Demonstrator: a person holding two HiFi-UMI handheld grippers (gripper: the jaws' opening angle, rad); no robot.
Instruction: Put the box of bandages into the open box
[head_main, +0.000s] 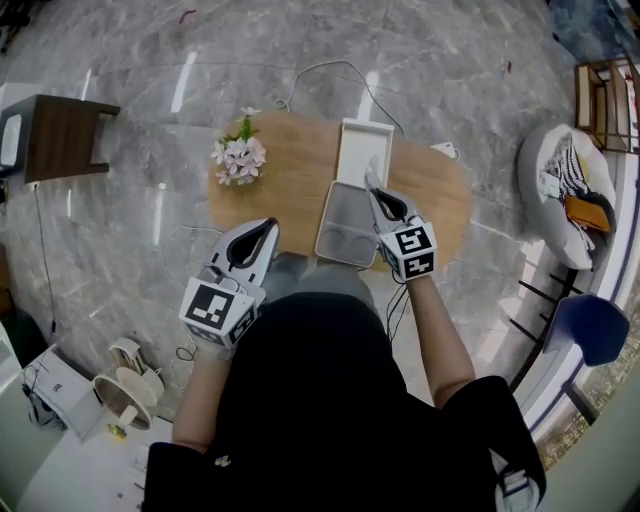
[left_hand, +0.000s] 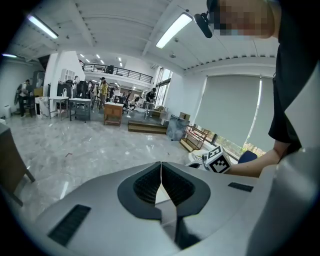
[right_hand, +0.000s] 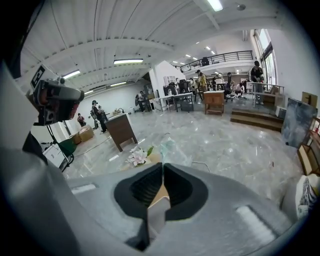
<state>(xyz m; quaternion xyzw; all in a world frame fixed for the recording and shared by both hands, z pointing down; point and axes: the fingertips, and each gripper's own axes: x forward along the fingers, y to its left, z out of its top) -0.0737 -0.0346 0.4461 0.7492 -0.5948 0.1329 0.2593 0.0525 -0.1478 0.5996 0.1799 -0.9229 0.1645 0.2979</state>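
On the tabletop (head_main: 290, 190), the open box (head_main: 345, 232) lies lengthwise away from the person; the left gripper (head_main: 270, 224) and right gripper (head_main: 369, 182) have their jaws together, empty.

floor (head_main: 150, 60): grey marble | table (head_main: 290, 190): oval wood | side table (head_main: 65, 135): dark wood | lights (left_hand: 173, 30): ceiling strips

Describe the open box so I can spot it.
On the oval wooden table, right of the pink flowers, lies the open box. It is a shallow grey tray with a white lid flipped back, flat and rectangular, unlike the flowers.
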